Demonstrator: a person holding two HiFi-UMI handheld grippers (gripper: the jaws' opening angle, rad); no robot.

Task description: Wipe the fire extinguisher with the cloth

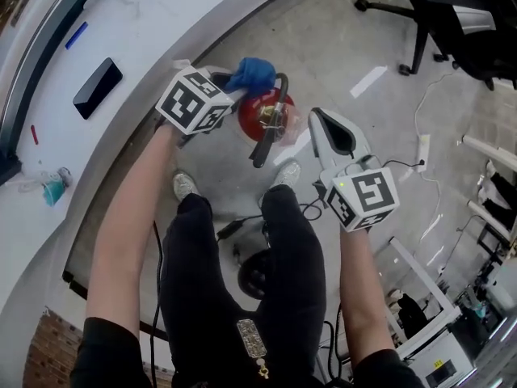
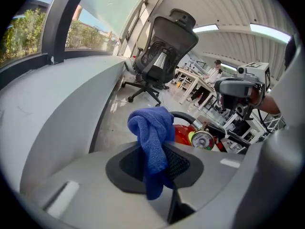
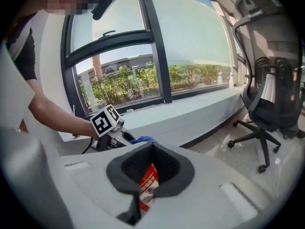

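A red fire extinguisher [image 1: 260,112] with a black hose and handle stands on the floor by the curved white counter. My left gripper [image 1: 230,83] hovers over its top, shut on a bunched blue cloth [image 1: 253,73]. In the left gripper view the cloth [image 2: 153,144] hangs out of the closed jaws, and the extinguisher's red top and gauge [image 2: 202,140] sit just behind it. My right gripper [image 1: 319,120] is close beside the extinguisher's right side with its jaws together and nothing held. A strip of the red label [image 3: 148,186] shows through their slit.
The curved white counter [image 1: 137,31] carries a black phone [image 1: 98,87] and a blue pen [image 1: 77,35]. A black office chair [image 1: 452,14] stands at the far right. Cables [image 1: 420,144] run across the floor. The person's legs [image 1: 242,257] are right behind the extinguisher.
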